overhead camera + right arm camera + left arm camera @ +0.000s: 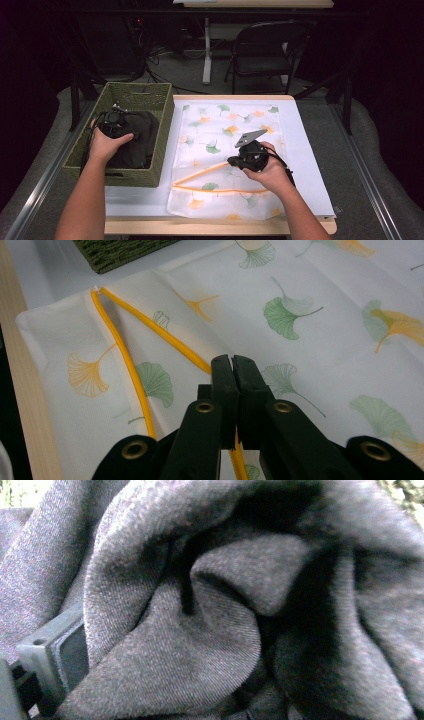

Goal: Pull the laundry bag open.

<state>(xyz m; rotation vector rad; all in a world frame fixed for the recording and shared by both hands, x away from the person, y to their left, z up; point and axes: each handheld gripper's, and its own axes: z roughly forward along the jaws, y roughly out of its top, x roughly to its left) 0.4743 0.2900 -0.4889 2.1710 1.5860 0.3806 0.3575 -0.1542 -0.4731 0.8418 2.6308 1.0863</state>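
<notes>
Dark grey soft cloth (210, 630) bunches up right in front of the left tool (114, 125), down inside the green woven basket (162, 145). I cannot tell if that tool is spread or pinching. The cloth looks light and floppy, so a thick fold is the best place to grab. The right tool (233, 365) is pressed together on the yellow edge (165, 337) of the thin white leaf-print bag (225, 150), lying flat on the surface (310, 165). The bag looks slippery.

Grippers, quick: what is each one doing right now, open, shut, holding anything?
Left gripper: in the basket, pushed into the dark garment; jaw state cannot be told.
Right gripper: shut on the bag's yellow zipper edge.
</notes>
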